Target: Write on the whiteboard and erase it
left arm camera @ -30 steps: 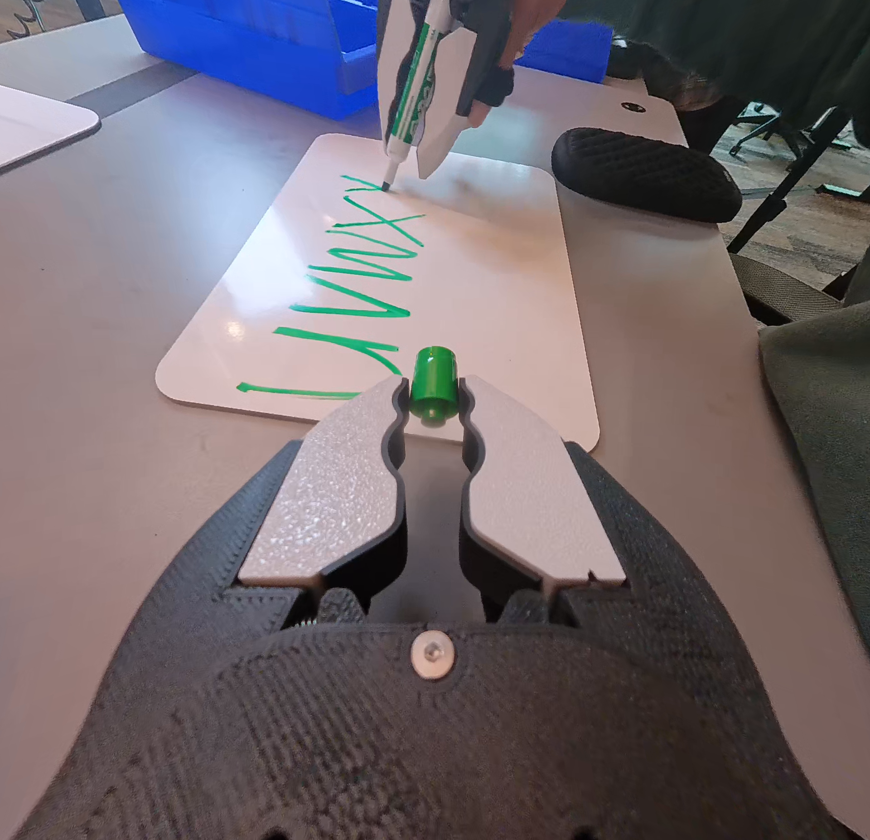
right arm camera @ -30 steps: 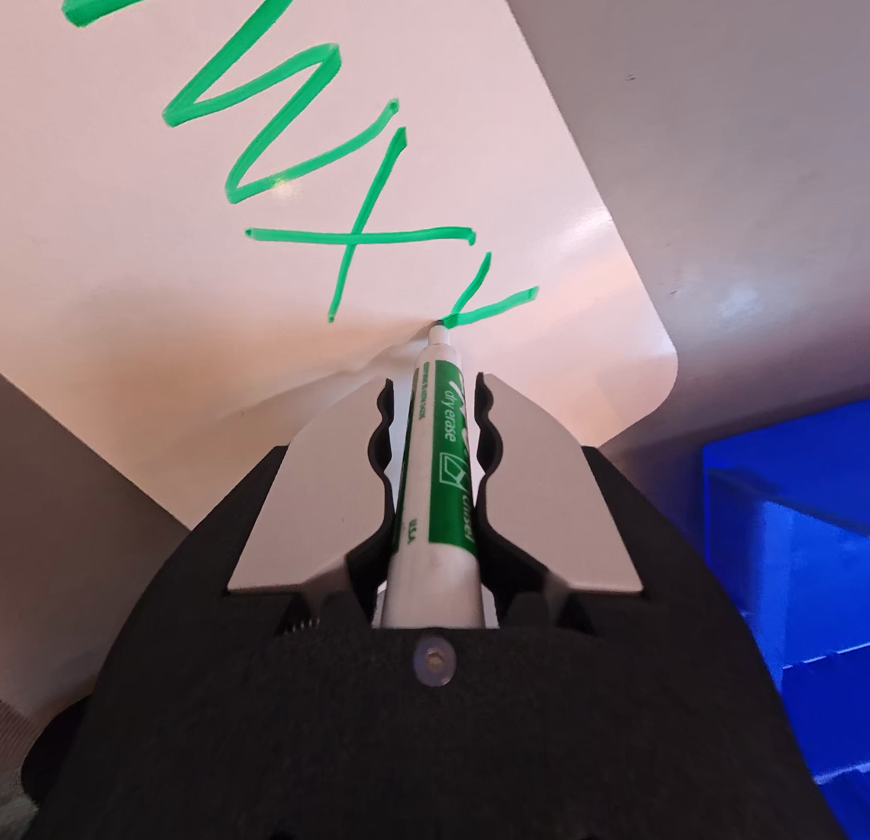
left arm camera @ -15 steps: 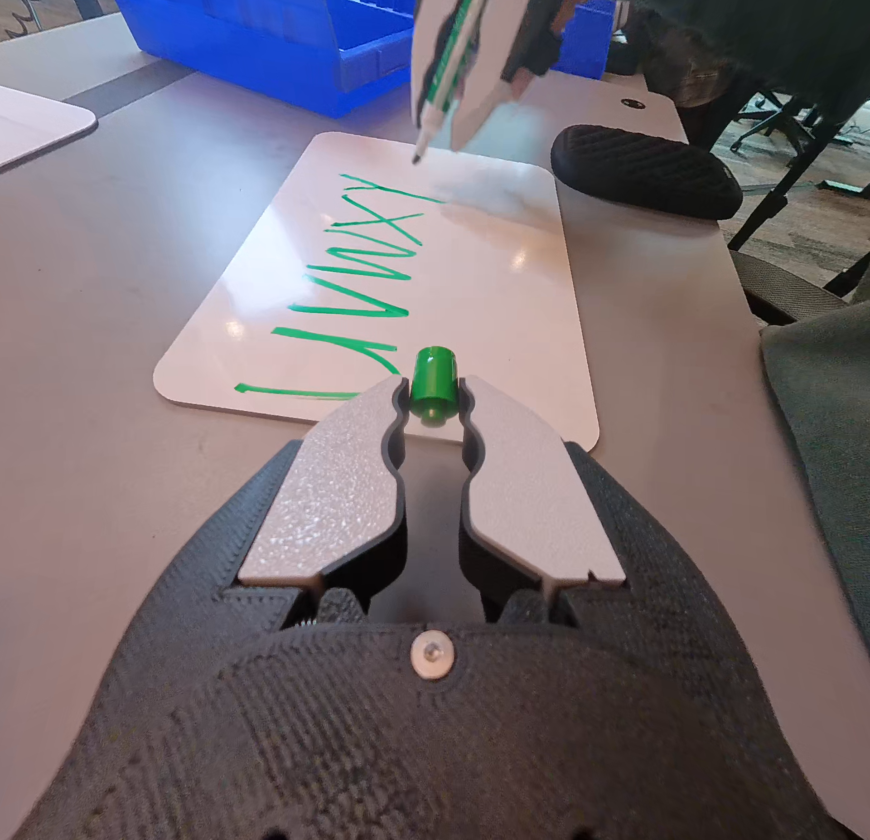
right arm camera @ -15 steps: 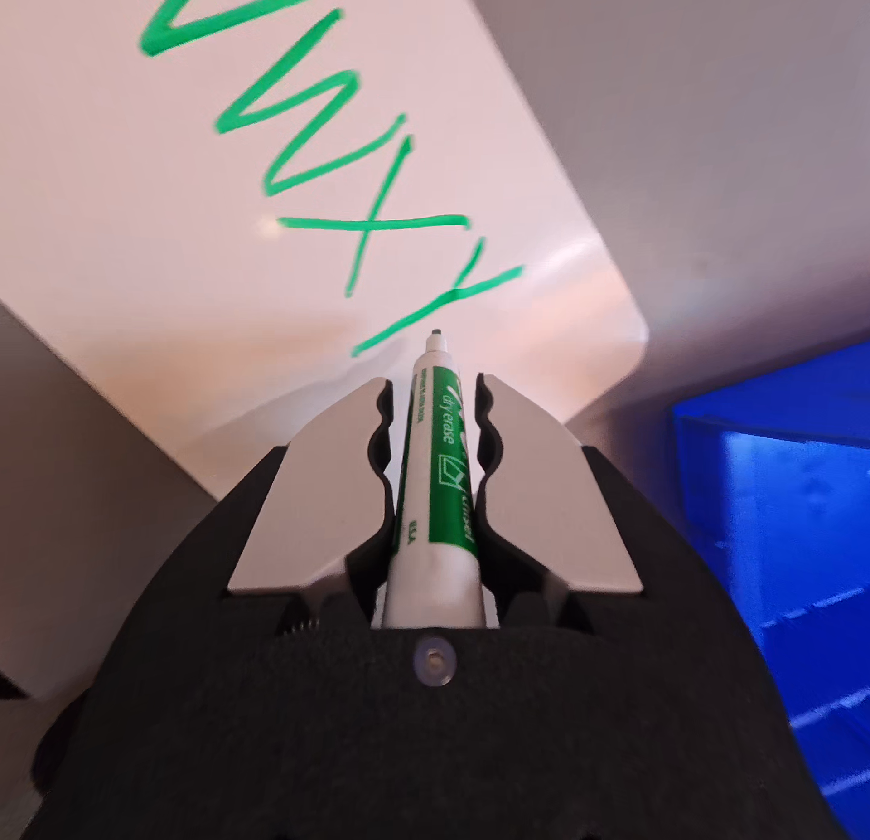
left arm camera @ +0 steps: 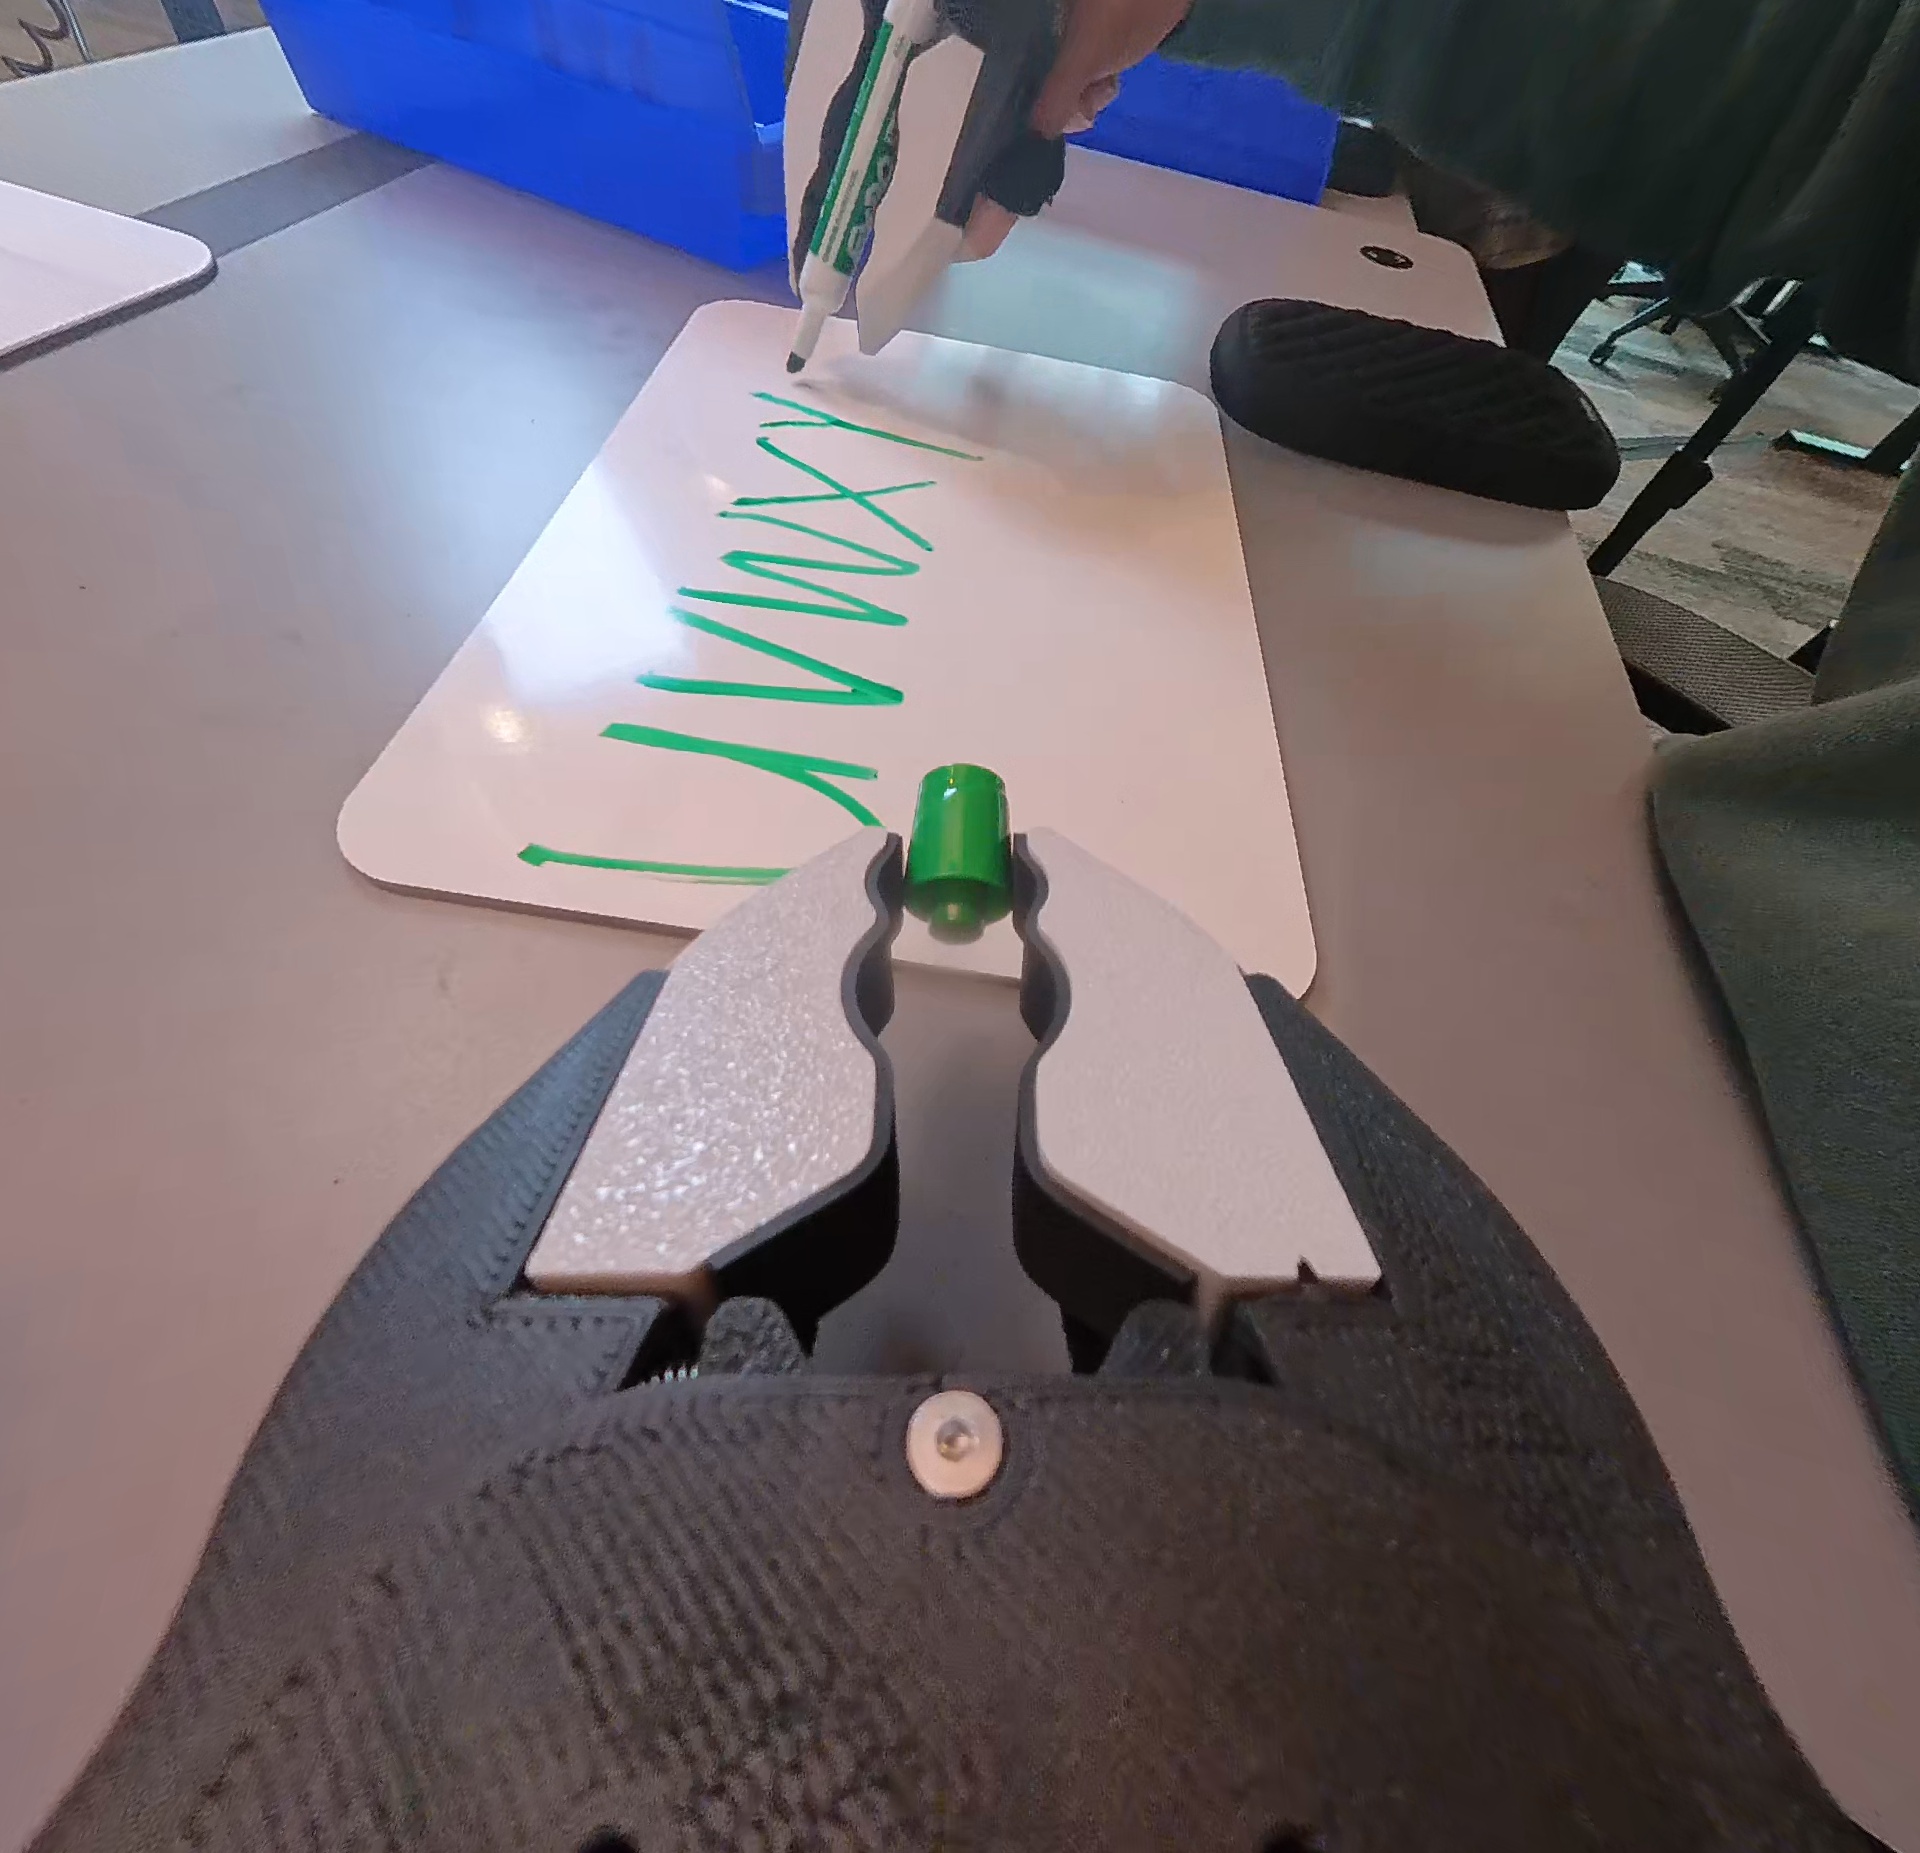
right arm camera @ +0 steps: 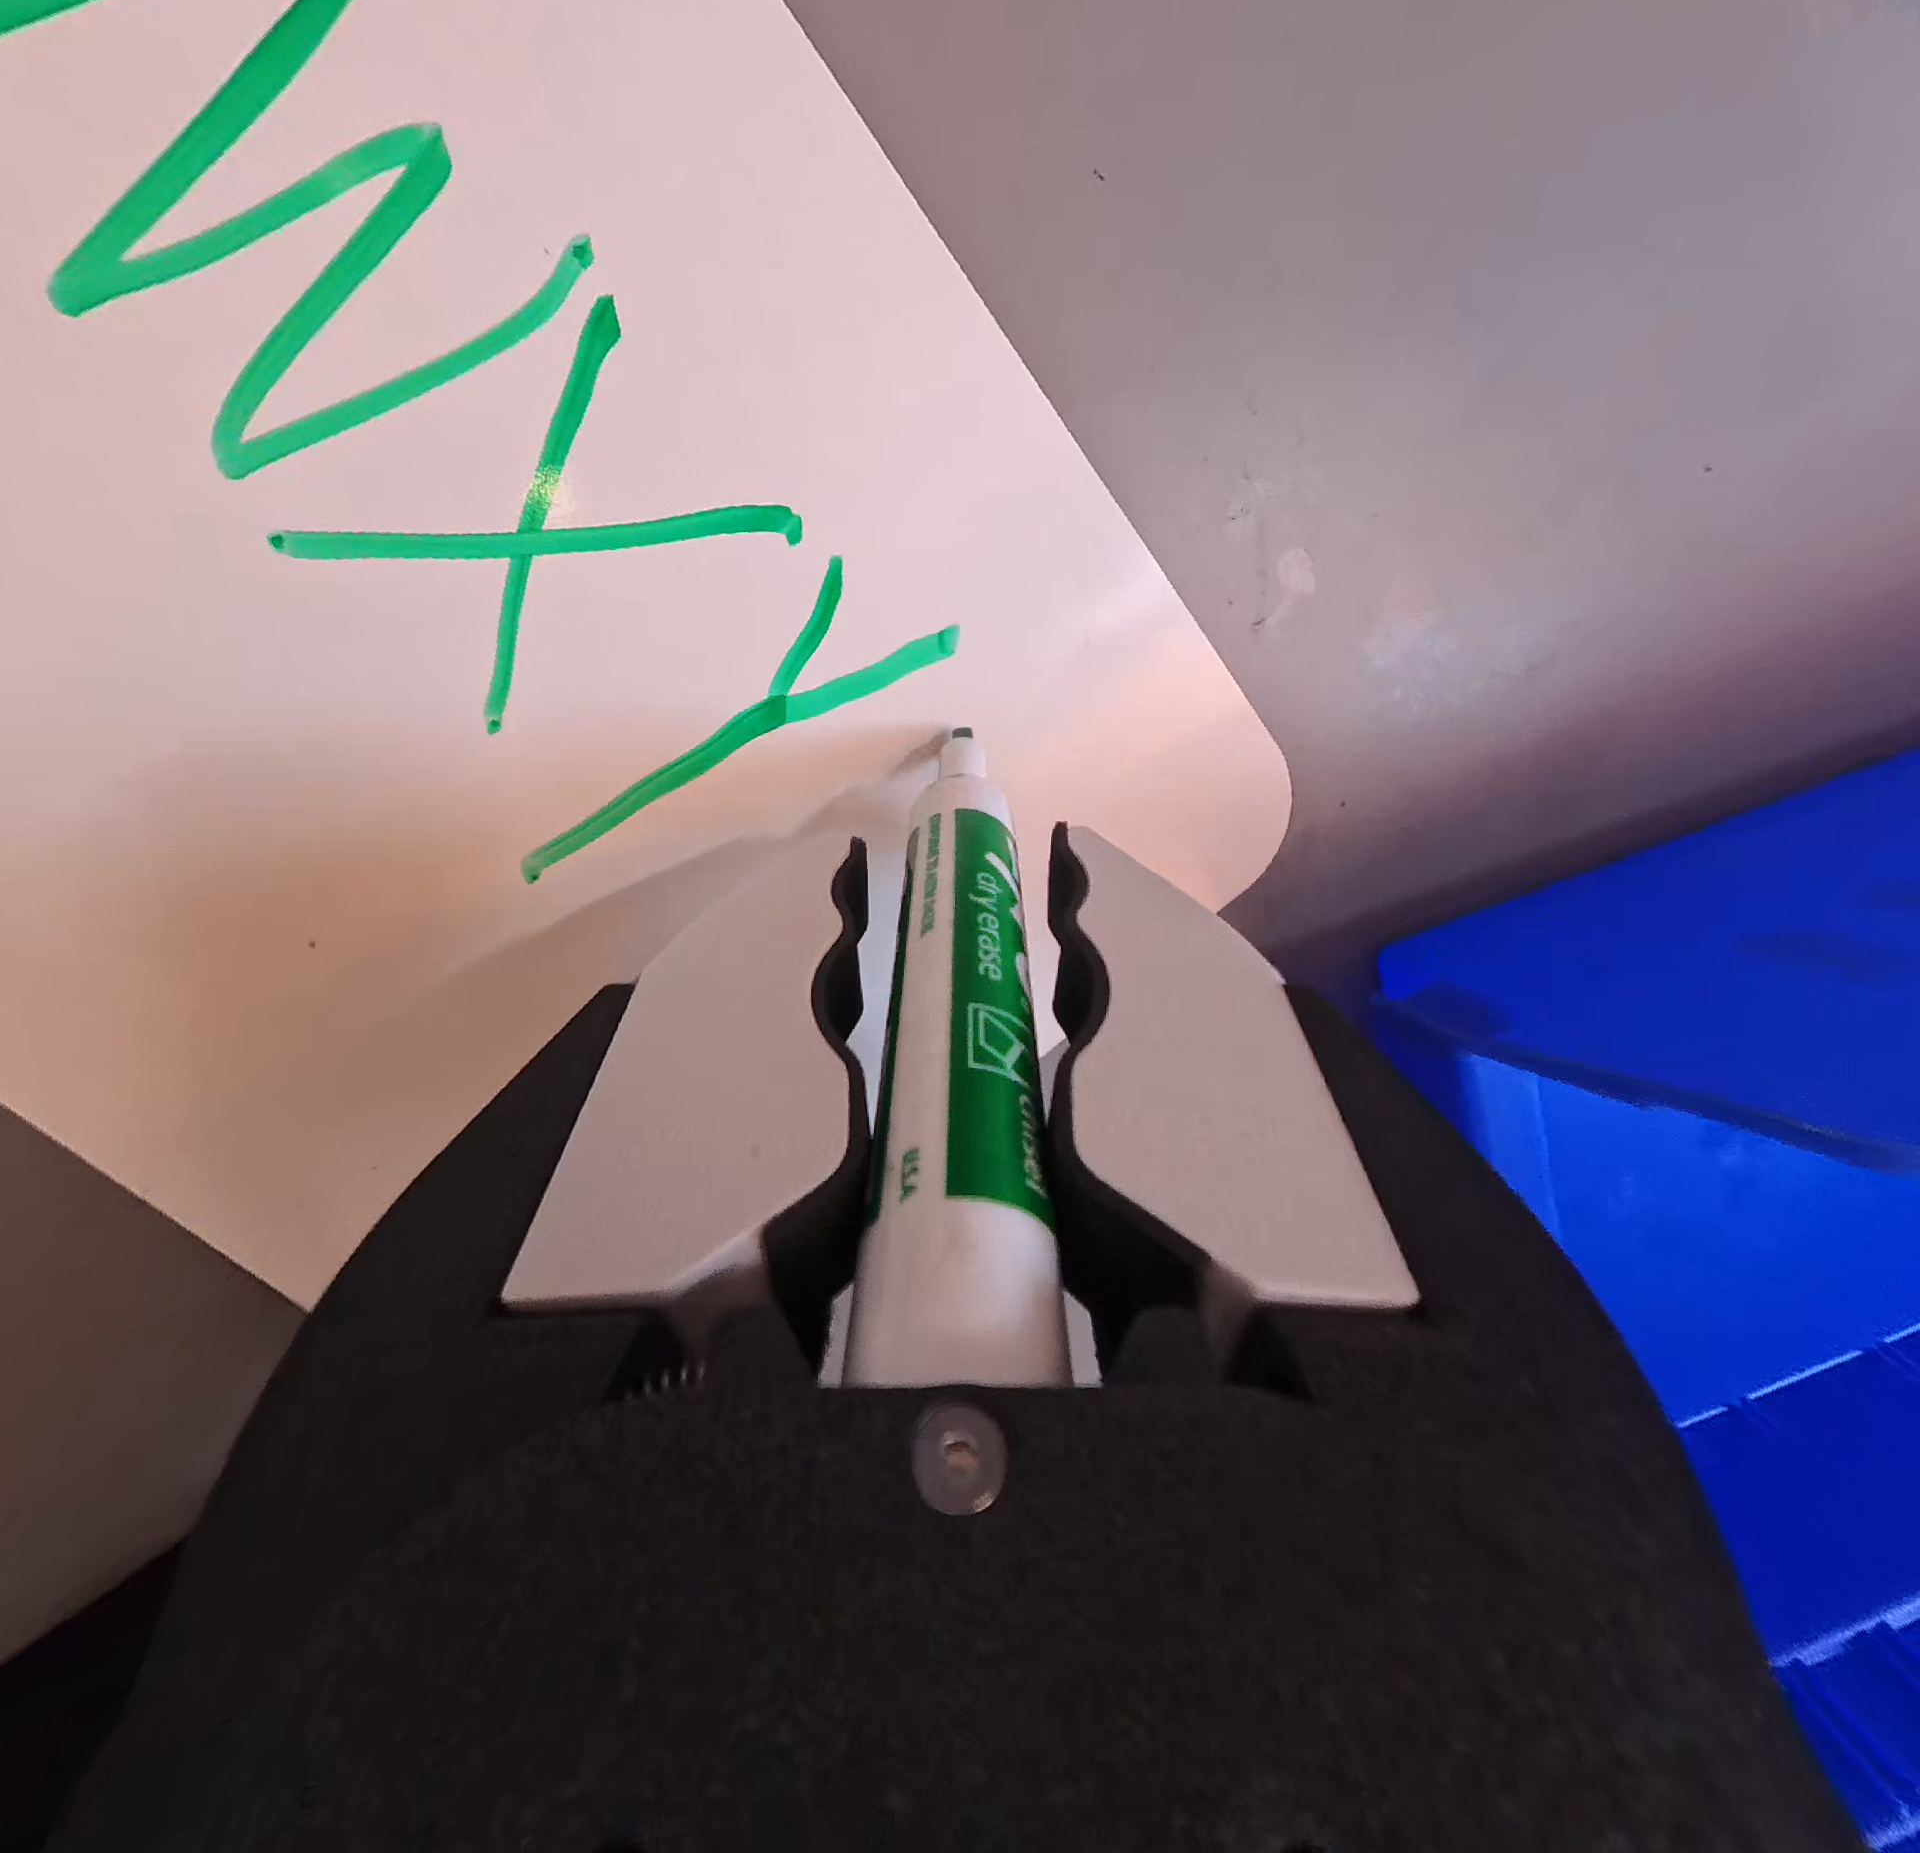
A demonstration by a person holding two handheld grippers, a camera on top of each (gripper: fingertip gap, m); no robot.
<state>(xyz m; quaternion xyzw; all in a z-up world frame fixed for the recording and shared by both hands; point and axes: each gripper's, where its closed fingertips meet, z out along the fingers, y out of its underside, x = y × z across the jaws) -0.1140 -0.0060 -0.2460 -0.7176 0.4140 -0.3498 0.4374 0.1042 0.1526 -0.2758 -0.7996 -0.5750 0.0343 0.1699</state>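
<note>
My right tool [right arm camera: 954, 847] was clamped on one green dry-erase marker [right arm camera: 961, 1055], its tip at the whiteboard [left arm camera: 1091, 681] surface near the board's far corner, just beyond the last green stroke; whether it touched I could not tell. Half a second earlier the tip hung higher above the board; it had since come down and moved toward that corner. My left tool [left arm camera: 956, 868] was closed on one green marker cap [left arm camera: 958, 837], over the board's near edge, unchanged from before. The single whiteboard lay flat on the grey tabletop [left arm camera: 208, 660], a line of green marks running from near edge to far. Bare board remained beside the marks, toward one black padded armrest [left arm camera: 1413, 401] past the board's side edge. One blue bin [left arm camera: 540, 78] stood just beyond the board's far edge. A second white board's corner [left arm camera: 73, 265] lay well apart from it.
</note>
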